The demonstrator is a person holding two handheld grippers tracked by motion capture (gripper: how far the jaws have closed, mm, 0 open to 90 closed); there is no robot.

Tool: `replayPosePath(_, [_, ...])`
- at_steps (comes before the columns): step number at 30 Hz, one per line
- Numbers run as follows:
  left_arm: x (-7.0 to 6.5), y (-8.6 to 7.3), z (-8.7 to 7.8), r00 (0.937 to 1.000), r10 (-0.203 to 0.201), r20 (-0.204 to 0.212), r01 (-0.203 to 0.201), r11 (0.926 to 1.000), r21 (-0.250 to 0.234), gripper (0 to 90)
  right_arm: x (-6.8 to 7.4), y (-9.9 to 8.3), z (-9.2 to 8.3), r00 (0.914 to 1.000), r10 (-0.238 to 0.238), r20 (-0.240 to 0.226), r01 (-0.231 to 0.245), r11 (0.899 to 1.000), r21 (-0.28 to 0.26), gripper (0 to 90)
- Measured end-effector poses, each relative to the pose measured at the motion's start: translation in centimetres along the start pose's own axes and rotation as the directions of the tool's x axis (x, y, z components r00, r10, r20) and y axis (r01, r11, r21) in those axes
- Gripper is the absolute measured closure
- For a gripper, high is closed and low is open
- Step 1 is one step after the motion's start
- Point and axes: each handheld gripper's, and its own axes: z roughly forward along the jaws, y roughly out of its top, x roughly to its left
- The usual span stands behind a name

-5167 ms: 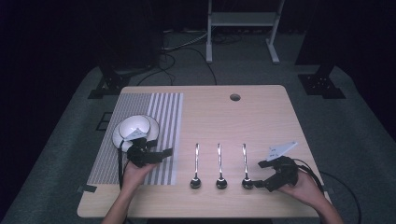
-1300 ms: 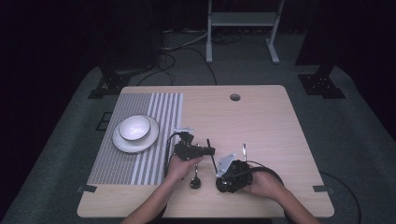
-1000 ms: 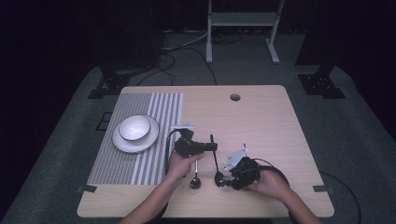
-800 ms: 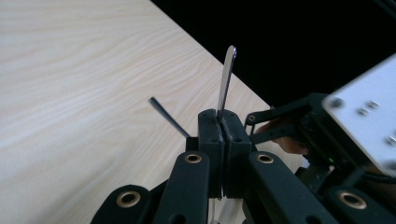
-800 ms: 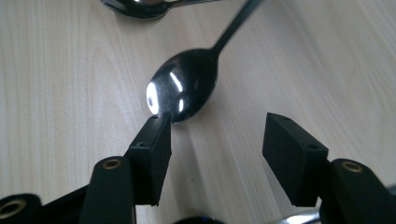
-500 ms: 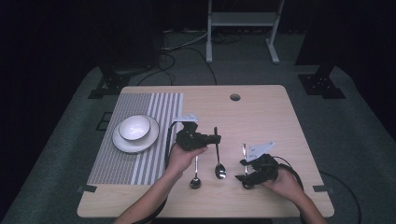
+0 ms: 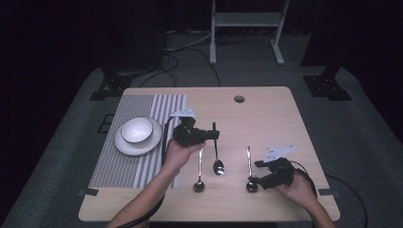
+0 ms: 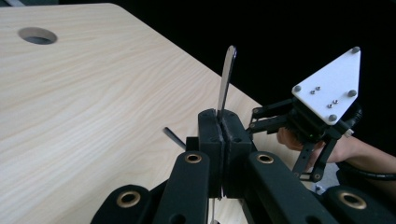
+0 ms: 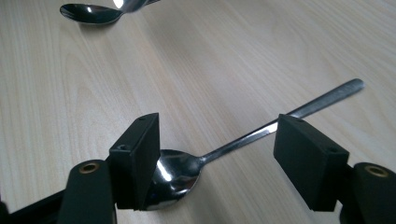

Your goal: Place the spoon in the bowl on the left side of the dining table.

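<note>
Your left gripper [image 7: 209, 135] clamps middle spoon [image 7: 216, 153] by handle, bowl hanging at 6 o'clock. Keep grip firm, lift straight. Your right gripper [image 9: 217, 161] gapes wide astride right spoon [image 9: 224, 151]; centre before closing.

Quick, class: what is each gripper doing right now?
Left gripper: shut on the middle spoon.
Right gripper: open, jaws either side of the right spoon, not gripping it.

My light wooden table [image 7: 266, 114] has a round hole [image 7: 239, 99] at upper centre. A striped placemat [image 7: 142, 142] lies at left; two spoons [image 7: 199, 171] [image 7: 249, 168] rest at lower centre.
</note>
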Motion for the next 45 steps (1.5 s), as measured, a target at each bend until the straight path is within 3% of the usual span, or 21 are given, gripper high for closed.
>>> replayPosePath(21, [2.3,1.6,-4.6,0.9968,0.000,-0.080,-0.004,0.9991,-0.043,89.1,-0.7,-1.7,-1.2,0.9976,0.065,0.025,-0.065,0.998,-0.023,26.8])
replayPosePath(45, [4.7,2.6,-8.9,0.9839,-0.014,-0.178,-0.002,0.9958,-0.091,89.1,-1.1,-2.5,-2.3,0.9937,0.102,0.045,-0.100,0.994,-0.052,24.6])
